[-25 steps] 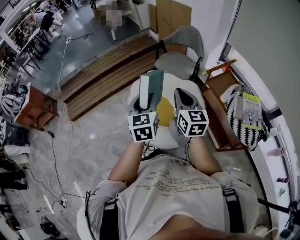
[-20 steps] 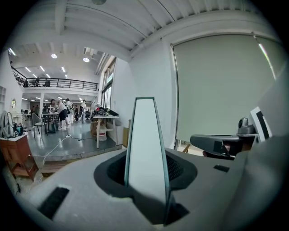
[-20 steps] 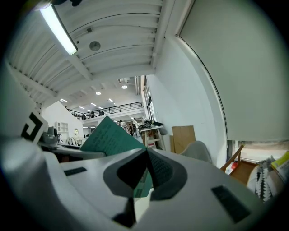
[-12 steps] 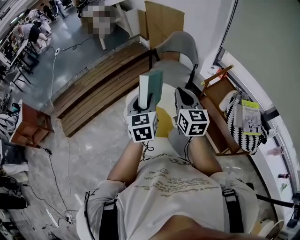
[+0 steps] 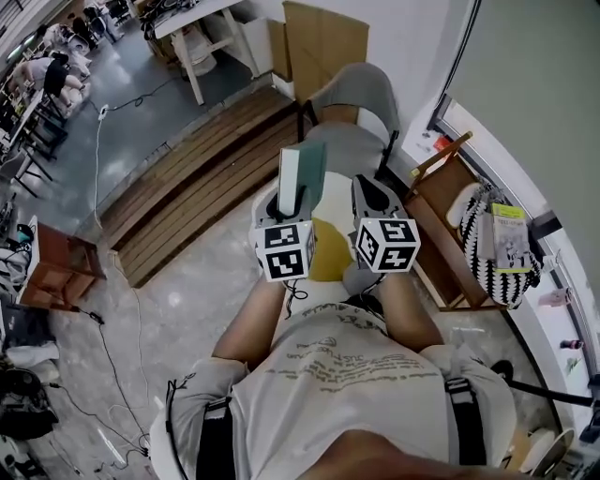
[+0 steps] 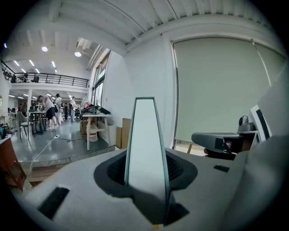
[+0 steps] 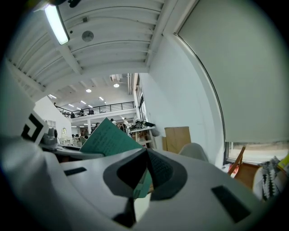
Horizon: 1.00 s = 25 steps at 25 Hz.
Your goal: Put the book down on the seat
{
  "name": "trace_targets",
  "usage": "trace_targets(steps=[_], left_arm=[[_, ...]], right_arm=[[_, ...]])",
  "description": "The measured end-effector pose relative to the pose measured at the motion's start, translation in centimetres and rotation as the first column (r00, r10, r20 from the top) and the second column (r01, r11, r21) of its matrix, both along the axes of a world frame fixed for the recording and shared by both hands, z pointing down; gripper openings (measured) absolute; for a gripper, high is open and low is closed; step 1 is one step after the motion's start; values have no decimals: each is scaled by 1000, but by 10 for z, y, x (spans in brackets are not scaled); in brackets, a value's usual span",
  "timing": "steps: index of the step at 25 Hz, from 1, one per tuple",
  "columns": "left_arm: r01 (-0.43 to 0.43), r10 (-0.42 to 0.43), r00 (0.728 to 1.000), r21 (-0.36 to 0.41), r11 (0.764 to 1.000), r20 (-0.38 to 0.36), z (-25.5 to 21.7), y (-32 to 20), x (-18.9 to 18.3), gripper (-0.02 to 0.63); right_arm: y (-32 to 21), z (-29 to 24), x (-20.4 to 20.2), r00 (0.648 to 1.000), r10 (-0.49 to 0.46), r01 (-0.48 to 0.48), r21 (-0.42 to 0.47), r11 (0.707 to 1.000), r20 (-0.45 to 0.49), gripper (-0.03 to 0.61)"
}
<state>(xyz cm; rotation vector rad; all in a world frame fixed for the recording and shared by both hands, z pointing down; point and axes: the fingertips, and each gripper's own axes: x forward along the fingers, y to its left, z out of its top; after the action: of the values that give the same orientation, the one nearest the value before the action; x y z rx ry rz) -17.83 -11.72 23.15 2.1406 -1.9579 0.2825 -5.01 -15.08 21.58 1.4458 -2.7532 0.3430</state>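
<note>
A teal-covered book (image 5: pixel 303 172) stands upright on edge between the jaws of my left gripper (image 5: pixel 293 201), which is shut on its lower part. In the left gripper view the book's white page edge (image 6: pixel 145 140) rises straight up out of the left gripper (image 6: pixel 146 180). My right gripper (image 5: pixel 373 194) hovers level beside it, a little to the right, with its fingertips together and nothing held. The right gripper view shows the book's cover (image 7: pixel 108 140) to the left of the right gripper (image 7: pixel 146 153). A grey shell chair (image 5: pixel 349 141) stands just ahead. A white seat with a yellow patch (image 5: pixel 328 251) lies under the grippers.
A wooden rack (image 5: pixel 441 220) and a black-and-white patterned bag (image 5: pixel 487 258) stand at the right by the window. A slatted wooden platform (image 5: pixel 187 178) runs off to the left. Cardboard sheets (image 5: pixel 323 37), a white table (image 5: pixel 202 23), a brown side table (image 5: pixel 52 267) and floor cables (image 5: pixel 122 356) are around.
The room has slid down and back in the head view as the person walks forward. Both grippers and the book keep the same pose in front of the body.
</note>
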Motion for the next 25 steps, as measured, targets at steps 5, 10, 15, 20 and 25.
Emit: trace_targets(steps=[5, 10, 15, 20, 25], left_arm=[[4, -4, 1000, 0, 1000, -20, 3, -7, -2, 175], [20, -21, 999, -12, 1000, -43, 8, -10, -11, 175], [10, -12, 998, -50, 999, -58, 30, -15, 6, 175], [3, -12, 997, -107, 994, -80, 55, -21, 18, 175], [3, -26, 992, -182, 983, -122, 85, -30, 23, 175]], right_arm=[[-14, 3, -5, 1000, -11, 11, -5, 1000, -13, 28], [-12, -3, -16, 999, -33, 33, 15, 999, -42, 28], [-19, 18, 6, 998, -16, 14, -31, 999, -59, 28], [-24, 35, 20, 997, -13, 8, -64, 998, -81, 28], [-34, 67, 31, 993, -11, -6, -135, 991, -118, 28]])
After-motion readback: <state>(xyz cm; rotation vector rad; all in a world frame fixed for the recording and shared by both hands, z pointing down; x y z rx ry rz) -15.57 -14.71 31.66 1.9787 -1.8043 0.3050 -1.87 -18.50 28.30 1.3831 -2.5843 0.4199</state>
